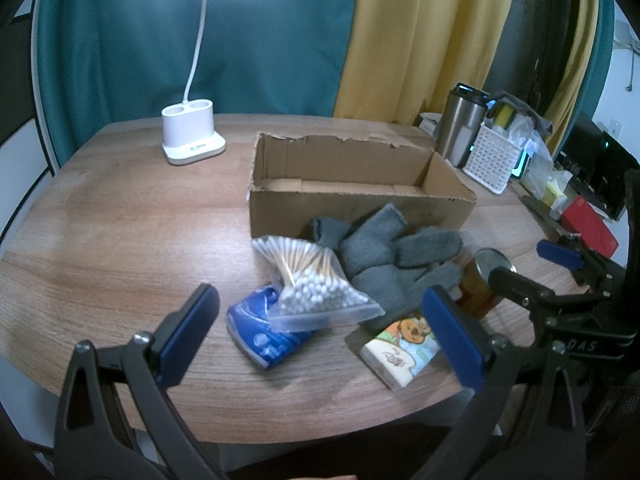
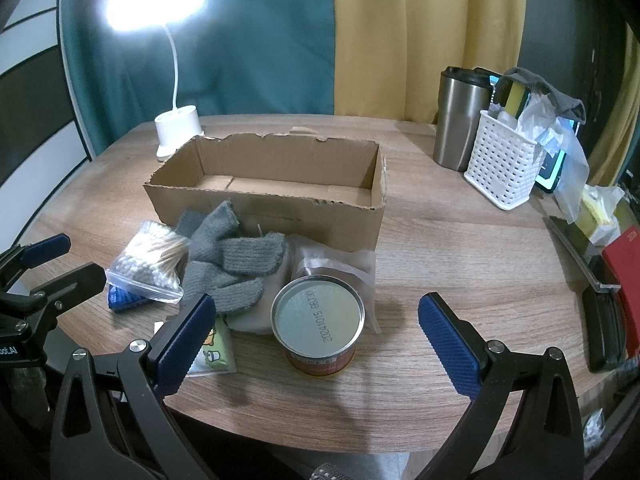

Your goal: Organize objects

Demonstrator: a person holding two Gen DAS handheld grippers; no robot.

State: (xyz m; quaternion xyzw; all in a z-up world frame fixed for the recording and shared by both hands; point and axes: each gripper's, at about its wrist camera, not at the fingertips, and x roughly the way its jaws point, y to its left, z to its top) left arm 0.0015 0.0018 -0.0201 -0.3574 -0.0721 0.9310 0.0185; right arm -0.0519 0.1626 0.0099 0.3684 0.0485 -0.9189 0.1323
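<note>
Both grippers hover with jaws spread wide and nothing between them above a round wooden table (image 2: 460, 264). From the left wrist view, the left gripper (image 1: 320, 336) frames a clear bag of cotton swabs (image 1: 312, 280) lying on top of a blue packet (image 1: 260, 336), with a tissue pack (image 1: 400, 352) printed with a cartoon bear at about 4 o'clock from the bag. From the right wrist view, the right gripper (image 2: 320, 340) frames a tin can (image 2: 318, 322) standing upright, its silver lid stamped with a date. A grey knitted glove (image 2: 228, 260) sprawls at 10 o'clock from the can, touching the swab bag. An open cardboard box (image 2: 272, 188) with torn edges sits just behind the pile at 12 o'clock. A lit white desk lamp (image 2: 176, 128) stands at 11 o'clock beyond the box. A steel tumbler (image 2: 460, 120) and a white plastic basket (image 2: 500, 164) stuffed with odds and ends stand at 2 o'clock.
</note>
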